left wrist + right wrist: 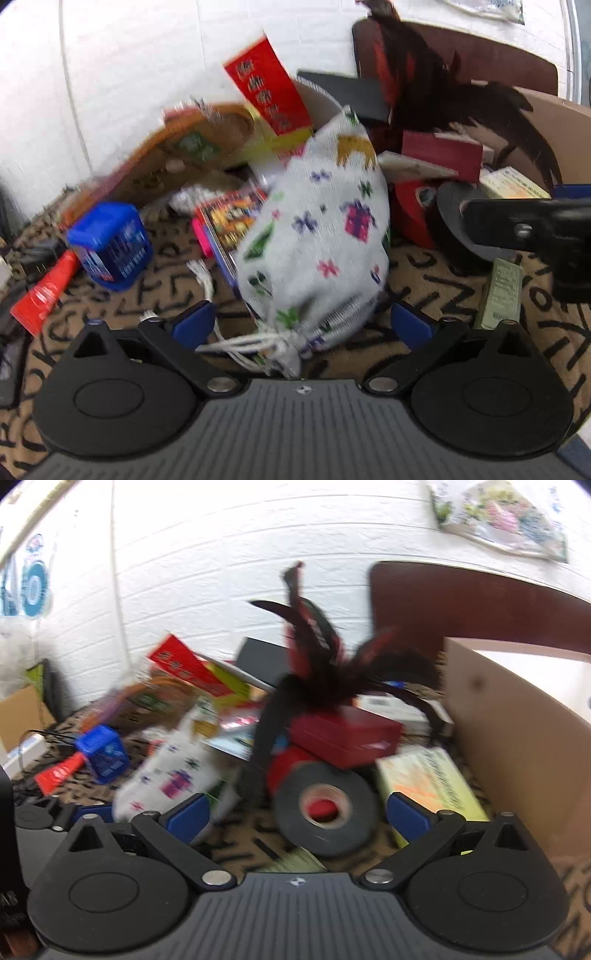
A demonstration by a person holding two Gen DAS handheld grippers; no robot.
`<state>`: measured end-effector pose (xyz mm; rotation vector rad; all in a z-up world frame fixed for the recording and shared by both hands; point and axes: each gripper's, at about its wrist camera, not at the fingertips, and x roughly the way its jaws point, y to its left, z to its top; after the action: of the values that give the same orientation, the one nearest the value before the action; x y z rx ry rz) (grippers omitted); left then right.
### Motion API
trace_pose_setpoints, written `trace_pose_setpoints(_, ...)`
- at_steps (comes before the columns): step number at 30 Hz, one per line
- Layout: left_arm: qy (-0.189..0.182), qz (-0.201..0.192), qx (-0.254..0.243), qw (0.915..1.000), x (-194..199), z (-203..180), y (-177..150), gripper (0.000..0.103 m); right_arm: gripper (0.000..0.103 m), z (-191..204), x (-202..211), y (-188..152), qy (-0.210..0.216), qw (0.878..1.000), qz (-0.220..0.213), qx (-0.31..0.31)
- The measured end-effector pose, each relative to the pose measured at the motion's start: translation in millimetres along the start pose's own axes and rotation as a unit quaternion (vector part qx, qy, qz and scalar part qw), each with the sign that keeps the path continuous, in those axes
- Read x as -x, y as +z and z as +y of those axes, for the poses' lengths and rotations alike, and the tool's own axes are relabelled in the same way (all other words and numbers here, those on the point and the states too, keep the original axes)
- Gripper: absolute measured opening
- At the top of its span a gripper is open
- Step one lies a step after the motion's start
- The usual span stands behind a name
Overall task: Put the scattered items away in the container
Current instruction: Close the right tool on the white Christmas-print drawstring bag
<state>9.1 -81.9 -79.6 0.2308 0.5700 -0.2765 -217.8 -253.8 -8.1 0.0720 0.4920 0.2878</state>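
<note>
Left gripper (301, 325), jaws spread, pouch (314, 236) loose between them. Right gripper (297, 814) spread before tape (325, 808). Clutter remains outside box (517, 731); tidying barely underway.

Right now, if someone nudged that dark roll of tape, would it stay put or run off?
The tape roll stands tilted on its edge, so a push would probably set it rolling or tip it flat. It seems to lean against the red cylinder, which may block it that way. It looks rigid, so the right tool, open around it, could likely pinch it without squashing it.
</note>
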Motion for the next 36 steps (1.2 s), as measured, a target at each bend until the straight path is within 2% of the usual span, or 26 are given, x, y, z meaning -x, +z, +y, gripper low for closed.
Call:
trace_pose_setpoints(2,-0.004,-0.007,0.006,0.9999,3,4,2,0.1,0.103,6,-3,5,0.02,1.0,-0.002,0.002)
trace_pose_setpoints(6,-0.049,0.016,0.02,0.9985,1,8,-2,0.1,0.103,21,-8,15,0.075,0.997,0.006,0.009)
trace_pose_setpoints(8,-0.058,0.013,0.016,0.9981,2,7,-4,0.1,0.102,27,-12,20,0.091,0.996,0.014,0.012)
trace_pose_setpoints(12,-0.021,-0.021,-0.003,0.9996,11,2,-4,0.103,0.101,27,-24,25,0.127,0.991,0.043,-0.005)
trace_pose_setpoints(14,-0.012,-0.024,-0.016,0.9995,8,-2,-5,0.103,0.096,25,-33,25,0.142,0.988,0.061,-0.025)
trace_pose_setpoints(17,-0.026,-0.018,-0.024,0.9992,6,-5,-6,0.103,0.083,29,-43,26,0.146,0.986,0.079,-0.013)
trace_pose_setpoints(20,-0.03,-0.027,-0.031,0.9987,8,-7,-6,0.102,0.072,36,-46,25,0.148,0.986,0.075,0.022)
trace_pose_setpoints(29,-0.042,-0.006,-0.008,0.9991,0,-1,-2,0.086,0.071,35,-53,30,0.151,0.985,0.077,0.033)
trace_pose_setpoints(36,-0.037,0.004,0.008,0.9993,1,1,-3,0.086,0.071,36,-55,30,0.148,0.985,0.079,0.026)
